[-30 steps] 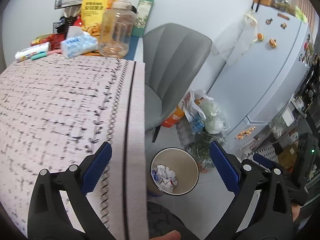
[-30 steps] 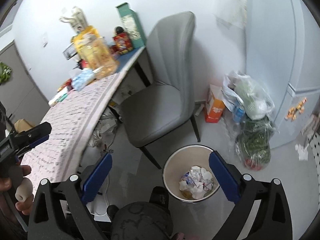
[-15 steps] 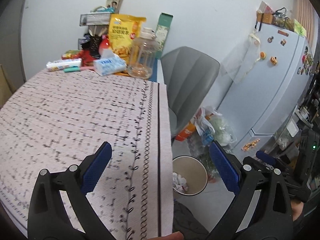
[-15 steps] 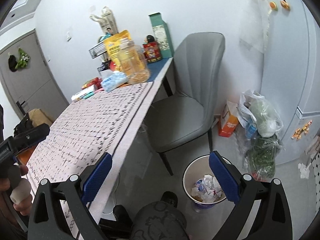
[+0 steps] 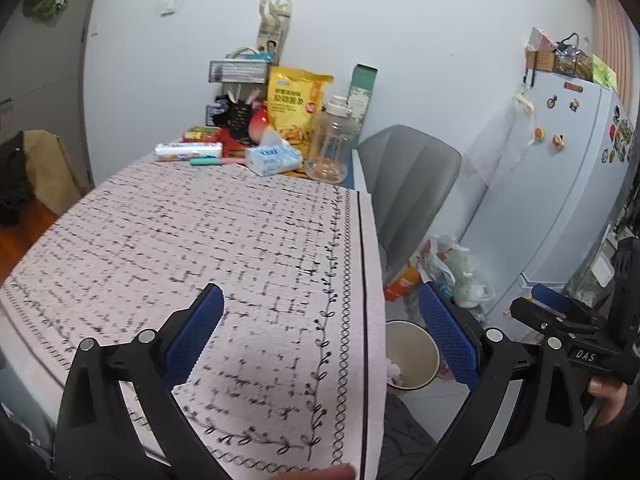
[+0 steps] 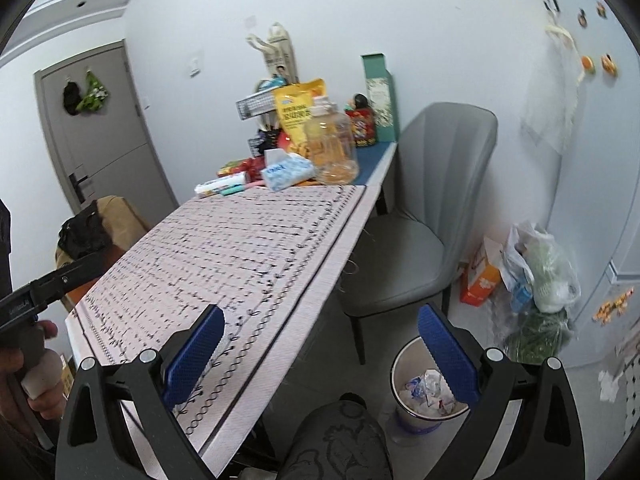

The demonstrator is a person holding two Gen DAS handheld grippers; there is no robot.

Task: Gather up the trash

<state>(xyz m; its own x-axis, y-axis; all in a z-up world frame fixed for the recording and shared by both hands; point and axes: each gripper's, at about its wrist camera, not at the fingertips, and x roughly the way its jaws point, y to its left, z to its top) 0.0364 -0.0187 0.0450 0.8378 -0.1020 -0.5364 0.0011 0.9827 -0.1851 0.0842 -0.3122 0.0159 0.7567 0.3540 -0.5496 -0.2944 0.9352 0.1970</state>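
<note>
**Both tongs spread and empty above the table edge; trash sits in the bin on the floor**

The crumpled trash (image 6: 426, 388) lies as a loose heap of white and blue wrappers at the bottom of the round waste bin (image 6: 400, 364); it has no clear long axis, and the bin stands upright with its mouth facing up. The bin is on the floor to the right of the table, near the front leg of the grey chair (image 6: 424, 216). In the left wrist view only a small pale scrap shows inside the bin (image 5: 412, 344), the rest hidden by the table edge.

The left gripper (image 5: 320, 336) has its blue-padded fingers wide apart, holding nothing, poised over the near right part of the patterned tablecloth (image 5: 200, 240). The right gripper (image 6: 320, 352) is equally wide apart and empty, one finger over the cloth's edge, the other over the bin.

At the far end of the table stand a clear plastic jar (image 5: 330, 144), a yellow snack bag (image 5: 294, 100), a tissue pack (image 5: 272, 158) and a green box (image 5: 362, 92). Right of the chair, plastic bags (image 6: 540, 268) and an orange carton (image 6: 480, 280) rest on the floor against the white fridge (image 5: 560, 184). The person's knee (image 6: 340, 440) is just beside the bin.
</note>
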